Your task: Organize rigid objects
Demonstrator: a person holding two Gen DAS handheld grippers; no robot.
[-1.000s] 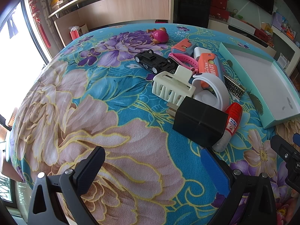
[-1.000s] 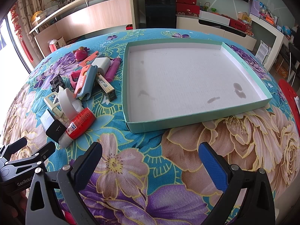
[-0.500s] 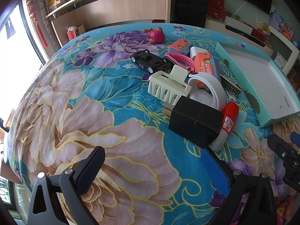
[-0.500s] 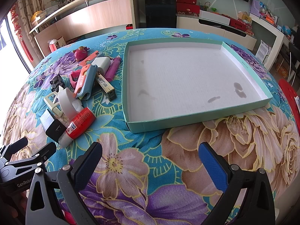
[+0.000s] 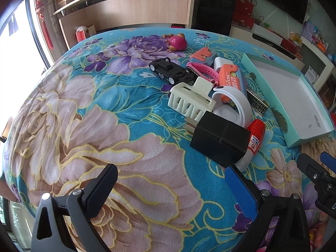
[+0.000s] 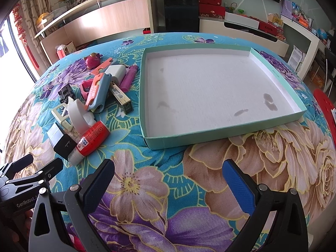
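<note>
Left gripper (image 5: pixel 171 183): we see jaws spread wide, holding nothing, right fingertip just short of the black cube-shaped plug adapter (image 5: pixel 219 139).
Right gripper (image 6: pixel 169 177): our jaws gape wide, empty, above the floral cloth.

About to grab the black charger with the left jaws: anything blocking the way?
Nothing visible lies between the open left gripper and the black charger. The red glue tube lies against the charger's right side.

Bright daylight pours through a window (image 5: pixel 14 42) at the left; a long wooden cabinet (image 6: pixel 105 25) lines the far wall beside a black cabinet (image 6: pixel 181 8); a dark television (image 5: pixel 281 2) hangs right.
</note>
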